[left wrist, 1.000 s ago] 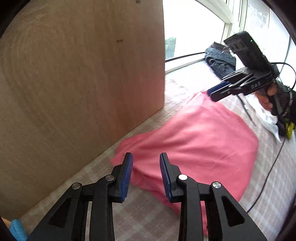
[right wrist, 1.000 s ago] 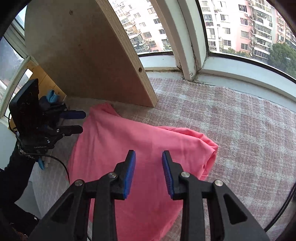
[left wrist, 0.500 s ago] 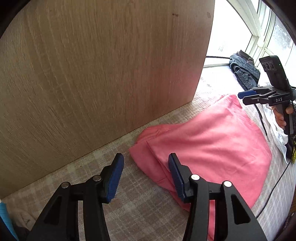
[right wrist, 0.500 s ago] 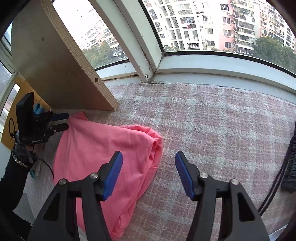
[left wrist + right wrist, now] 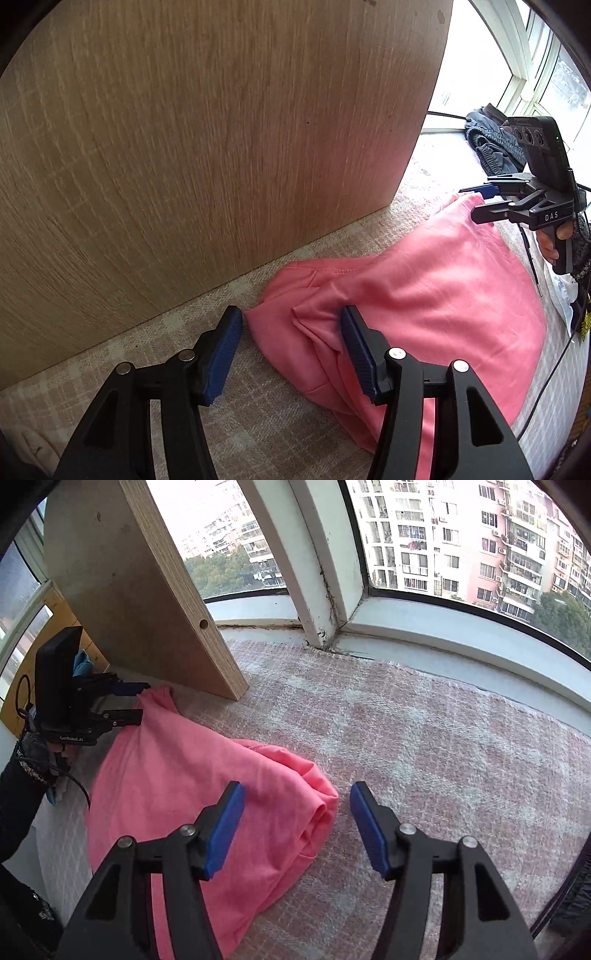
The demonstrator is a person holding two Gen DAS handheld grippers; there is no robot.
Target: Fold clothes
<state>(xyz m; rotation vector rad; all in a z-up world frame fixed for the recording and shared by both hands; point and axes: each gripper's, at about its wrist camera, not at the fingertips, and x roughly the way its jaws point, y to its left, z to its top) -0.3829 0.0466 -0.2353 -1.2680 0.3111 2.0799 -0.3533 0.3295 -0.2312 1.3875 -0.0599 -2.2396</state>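
Observation:
A pink garment lies loosely folded on a checked blanket. My left gripper is open wide, its blue pads either side of the garment's creased near corner and just above it. In the right wrist view the same garment shows a rounded fold at its right end, and my right gripper stands open over that fold. Each gripper appears in the other's view: the right gripper open at the garment's far corner, the left gripper open at its far left tip. Neither holds cloth.
An upright wooden board stands close along the garment's side, its end towards the window sill. Dark clothes are piled by the window. A black cable runs along the blanket's edge. Open blanket stretches to the right.
Both grippers went from nearly shut to wide open. The left one moved in on the garment's near corner; the right one swung towards the folded right end.

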